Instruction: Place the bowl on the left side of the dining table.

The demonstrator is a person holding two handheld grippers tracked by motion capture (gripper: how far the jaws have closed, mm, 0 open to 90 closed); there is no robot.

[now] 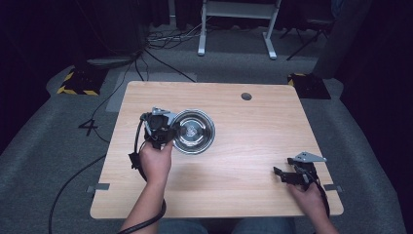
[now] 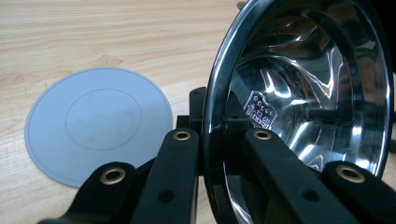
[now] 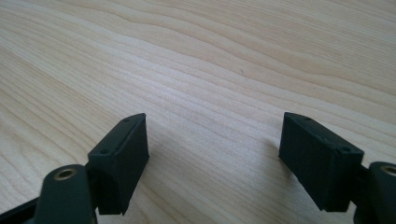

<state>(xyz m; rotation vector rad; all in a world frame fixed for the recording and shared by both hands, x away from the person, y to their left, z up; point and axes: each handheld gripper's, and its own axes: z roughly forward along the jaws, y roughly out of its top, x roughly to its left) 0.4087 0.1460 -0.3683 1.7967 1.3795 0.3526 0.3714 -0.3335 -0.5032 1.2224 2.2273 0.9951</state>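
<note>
Wooden surface [image 1: 243, 146] | left hand-held gripper [image 1: 163, 130] clamps steel bowl [image 1: 194, 130] rim – nine o'clock side | right hand-held gripper [image 1: 285, 174] – spread wide, holding nothing

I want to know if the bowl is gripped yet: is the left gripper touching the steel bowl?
Touching. In the left gripper view the bowl's rim sits clamped between the left gripper's jaws, one outside the wall, one inside.

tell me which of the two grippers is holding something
The left gripper: its jaws are clamped on the rim of the steel bowl. The right gripper is open over bare table.
</note>
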